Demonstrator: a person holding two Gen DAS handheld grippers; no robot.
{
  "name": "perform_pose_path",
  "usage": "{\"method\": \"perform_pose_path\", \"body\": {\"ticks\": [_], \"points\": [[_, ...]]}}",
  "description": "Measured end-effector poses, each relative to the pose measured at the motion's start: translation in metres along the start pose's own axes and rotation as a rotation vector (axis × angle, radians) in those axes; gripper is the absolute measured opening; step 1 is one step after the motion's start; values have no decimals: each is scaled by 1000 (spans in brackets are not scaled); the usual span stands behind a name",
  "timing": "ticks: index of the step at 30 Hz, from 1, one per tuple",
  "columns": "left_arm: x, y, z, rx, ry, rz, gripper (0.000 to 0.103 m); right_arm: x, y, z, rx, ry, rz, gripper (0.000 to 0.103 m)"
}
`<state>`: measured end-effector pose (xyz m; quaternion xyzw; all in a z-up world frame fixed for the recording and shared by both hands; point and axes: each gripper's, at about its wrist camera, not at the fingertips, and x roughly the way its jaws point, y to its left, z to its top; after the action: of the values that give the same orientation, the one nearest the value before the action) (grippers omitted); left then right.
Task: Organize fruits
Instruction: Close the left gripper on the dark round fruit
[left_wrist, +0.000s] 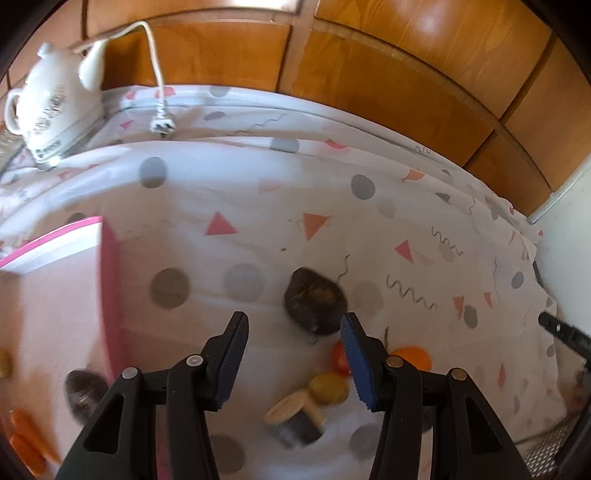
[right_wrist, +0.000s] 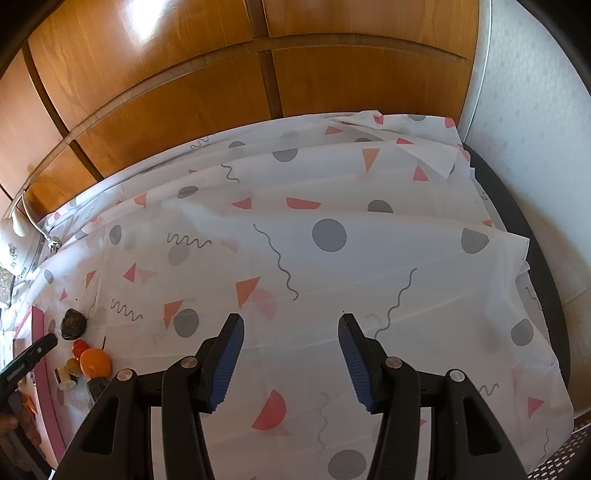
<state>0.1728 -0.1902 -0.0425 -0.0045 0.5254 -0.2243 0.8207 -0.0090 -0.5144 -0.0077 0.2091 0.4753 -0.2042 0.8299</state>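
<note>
The left claw was spread above the dark fruit and should straddle it squarely before closing; the right claw was spread, empty.

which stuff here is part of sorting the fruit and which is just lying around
For the job:
- dark round fruit
- orange fruit
- small red fruit
- yellow-green fruit
- pink tray
- left claw, open
- right claw, open

Just lying about:
- white kettle
- white plug and cord
- patterned tablecloth
- wooden panels
</note>
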Motion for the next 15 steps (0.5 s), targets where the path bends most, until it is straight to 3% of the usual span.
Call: {"method": "perform_pose_path", "body": {"ticks": [6,8,9,15], "points": [[30,-6,11,-24,34,-8,53,2,1,0,2,6,5,54],[36,-7,10,-23,34,-35,47,4,1,1,2,12,5,54],[36,-9,10,-9,21,-31,42,5,1,1,2,17,4,54],[25,-15,3,39,1,-33,41,12,7,-1,-20,40,-1,54]]}}
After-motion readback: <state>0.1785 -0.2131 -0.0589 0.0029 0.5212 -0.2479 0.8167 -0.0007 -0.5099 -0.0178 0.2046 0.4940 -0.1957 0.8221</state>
